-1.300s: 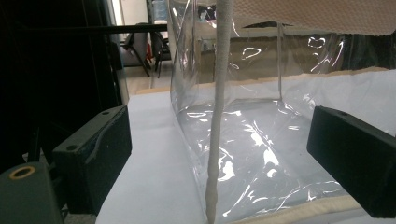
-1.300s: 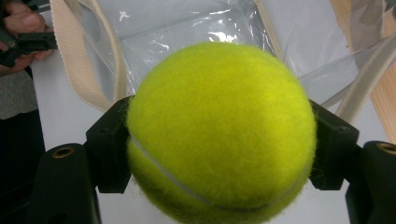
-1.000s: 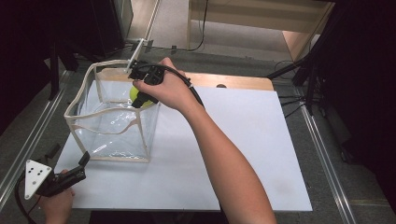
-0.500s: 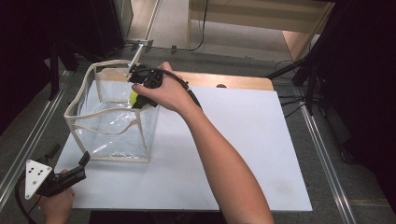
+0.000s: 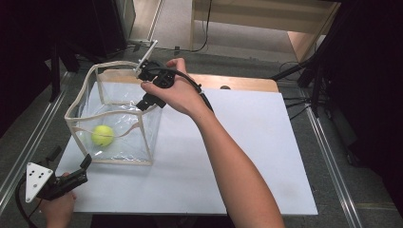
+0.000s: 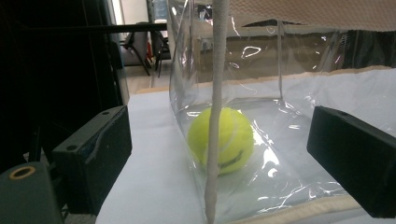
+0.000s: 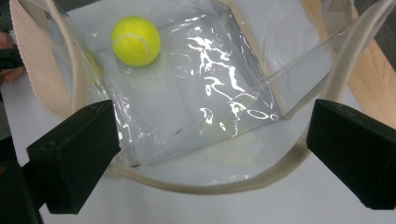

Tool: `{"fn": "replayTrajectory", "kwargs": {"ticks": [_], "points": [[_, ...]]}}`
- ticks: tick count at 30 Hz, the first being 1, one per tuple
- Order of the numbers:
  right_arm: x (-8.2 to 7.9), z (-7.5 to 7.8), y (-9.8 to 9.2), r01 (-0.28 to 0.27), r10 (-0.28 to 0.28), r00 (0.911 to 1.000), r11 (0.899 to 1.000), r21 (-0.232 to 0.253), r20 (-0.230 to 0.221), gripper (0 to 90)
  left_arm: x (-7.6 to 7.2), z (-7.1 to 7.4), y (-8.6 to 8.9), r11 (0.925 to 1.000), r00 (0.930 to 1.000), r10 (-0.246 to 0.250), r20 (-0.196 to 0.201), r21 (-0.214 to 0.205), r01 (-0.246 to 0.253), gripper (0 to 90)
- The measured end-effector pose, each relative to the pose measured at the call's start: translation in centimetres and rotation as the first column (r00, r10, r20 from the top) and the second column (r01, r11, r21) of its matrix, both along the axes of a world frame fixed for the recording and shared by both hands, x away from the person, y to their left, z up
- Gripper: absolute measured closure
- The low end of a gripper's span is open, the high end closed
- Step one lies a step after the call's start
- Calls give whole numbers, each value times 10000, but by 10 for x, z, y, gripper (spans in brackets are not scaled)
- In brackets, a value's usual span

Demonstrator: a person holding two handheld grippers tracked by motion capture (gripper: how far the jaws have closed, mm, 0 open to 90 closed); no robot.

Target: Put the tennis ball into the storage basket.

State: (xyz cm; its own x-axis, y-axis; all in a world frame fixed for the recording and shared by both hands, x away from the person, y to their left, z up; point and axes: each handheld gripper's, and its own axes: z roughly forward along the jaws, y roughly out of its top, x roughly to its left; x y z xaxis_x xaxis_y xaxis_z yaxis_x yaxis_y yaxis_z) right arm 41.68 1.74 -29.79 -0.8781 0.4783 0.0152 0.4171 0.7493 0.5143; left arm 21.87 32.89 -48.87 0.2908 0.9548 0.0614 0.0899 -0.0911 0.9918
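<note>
On the white bench stands a clear plastic bag with cream trim, and a yellow tennis ball rests on its floor near the corner closest to the person. The right gripper hangs over the bag's far right corner pointing down into the opening, its fingers spread wide with nothing between them. The left gripper sits low near the bench's near left edge, just beside the bag's near corner, fingers wide apart and empty, aimed at the ball through the plastic.
</note>
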Motion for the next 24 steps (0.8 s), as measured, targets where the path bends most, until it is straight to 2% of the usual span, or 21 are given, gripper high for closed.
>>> {"fn": "replayTrajectory", "kwargs": {"ticks": [4, 8, 9, 24], "points": [[-5, 2, -10, 180, -183, 9997, 9997, 169, 180, 0, 0, 0, 0, 10000, 10000, 1, -9, -1, -1, 69], [-10, 1, -16, 218, -222, 9992, 9997, 115, 325, 0, 0, 0, 0, 10000, 10000, 8, -14, 25, -8, 69], [-13, -1, -20, 298, -302, 9986, 9995, 93, 432, 0, 0, 0, 0, 10000, 10000, 10, -12, 26, -10, 69], [-26, -22, -47, 587, -606, 9968, 9976, 354, 522, 0, 0, 0, -1, 9999, 10000, 2, -29, 105, -2, 69]]}}
